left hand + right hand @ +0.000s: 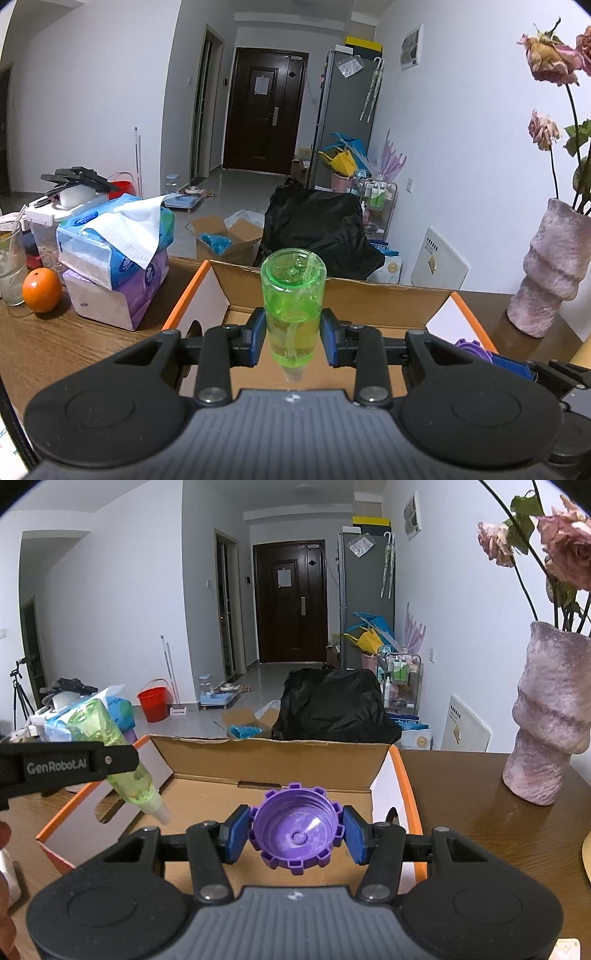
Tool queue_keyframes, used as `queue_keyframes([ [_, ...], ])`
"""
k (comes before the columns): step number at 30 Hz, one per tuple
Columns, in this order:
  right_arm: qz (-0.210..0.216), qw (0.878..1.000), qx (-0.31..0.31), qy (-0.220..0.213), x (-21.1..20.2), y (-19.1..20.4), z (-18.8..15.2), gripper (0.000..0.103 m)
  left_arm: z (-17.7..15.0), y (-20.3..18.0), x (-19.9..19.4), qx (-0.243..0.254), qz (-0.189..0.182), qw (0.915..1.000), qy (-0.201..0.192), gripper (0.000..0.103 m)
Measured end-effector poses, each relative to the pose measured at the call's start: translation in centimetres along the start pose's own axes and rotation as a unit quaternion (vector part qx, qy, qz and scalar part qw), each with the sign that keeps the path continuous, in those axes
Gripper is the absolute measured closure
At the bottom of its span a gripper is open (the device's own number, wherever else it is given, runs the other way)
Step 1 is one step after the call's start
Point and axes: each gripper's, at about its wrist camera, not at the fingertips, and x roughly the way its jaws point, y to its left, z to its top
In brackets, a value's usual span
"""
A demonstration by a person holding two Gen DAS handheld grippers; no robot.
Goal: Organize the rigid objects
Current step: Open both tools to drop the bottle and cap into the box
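Sitting on the wooden table (461, 775), the open cardboard box (273, 760) with orange-edged flaps is lying directly ahead of and below both grippers, its brown floor showing bare between the jaws in each wrist view. This is the relation the coming move is resting on: each held item is already hanging over the box mouth, so the path in is looking mainly downward, not sideways.

The left gripper (293, 338) is clamping a translucent green bottle (293, 295) across its body, jaws nearly closed and pads pressing on both sides. The bottle's long axis is running along the fingers, flat base pointing away toward the box's far wall, pale nozzle end pointing back toward the gripper body and angled downward. In the right wrist view this bottle (110, 738) is hanging over the box's left flap, nozzle lowest.

The right gripper (294, 834) is holding a purple notched cap (294, 834) by its rim, jaws partly open to the cap's width, the hollow side facing the camera. It is hovering over the middle of the box floor.

Judging nearness: the right gripper is appearing closer to the box centre; the left is reaching the box over its left edge. Neither item is touching cardboard yet.
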Motion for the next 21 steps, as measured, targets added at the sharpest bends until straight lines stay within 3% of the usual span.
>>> queue_keyframes([
  [3, -0.005, 1.000, 0.000, 0.007, 0.6, -0.1, -0.1, 0.051, 0.0, 0.0, 0.1, 0.004, -0.008, 1.0000, 0.002, 0.071],
  [5, -0.006, 1.000, 0.004, 0.009, 0.8, -0.3, -0.3, 0.050, 0.0, 0.0, 0.0, 0.006, -0.012, 0.9999, -0.002, 0.062],
  [6, -0.008, 1.000, 0.005, 0.010, 0.9, -0.3, -0.2, 0.049, 0.0, 0.0, -0.2, 0.007, -0.012, 0.9999, -0.005, 0.043],
  [7, -0.010, 1.000, 0.006, 0.013, 0.9, -0.4, -0.2, 0.039, 0.0, 0.0, -0.5, 0.007, -0.006, 0.9999, -0.010, 0.023],
  [8, -0.013, 1.000, 0.007, 0.013, 0.8, -0.4, -0.2, 0.032, 0.0, -0.1, -0.6, 0.008, 0.003, 0.9999, -0.013, 0.015],
  [9, -0.017, 1.000, 0.007, 0.010, 0.8, -0.5, -0.2, 0.018, 0.0, -0.1, -0.7, 0.009, 0.010, 0.9998, -0.016, 0.008],
  [10, -0.023, 1.000, 0.008, 0.006, 0.6, -0.5, -0.2, 0.012, 0.1, -0.1, -0.8, 0.009, 0.014, 0.9997, -0.018, 0.006],
  [12, -0.024, 1.000, 0.010, 0.008, 0.6, -0.6, -0.1, 0.011, 0.2, 0.0, -0.8, 0.004, 0.015, 0.9998, -0.011, 0.000],
  [14, -0.026, 0.999, 0.017, 0.012, 0.7, -0.9, -0.1, 0.001, 0.3, 0.1, -0.7, 0.002, 0.019, 0.9998, -0.008, 0.000],
  [21, -0.029, 0.999, 0.014, 0.016, 0.6, -1.0, 0.2, 0.000, 0.4, 0.1, -0.9, 0.003, 0.023, 0.9997, -0.002, 0.000],
])
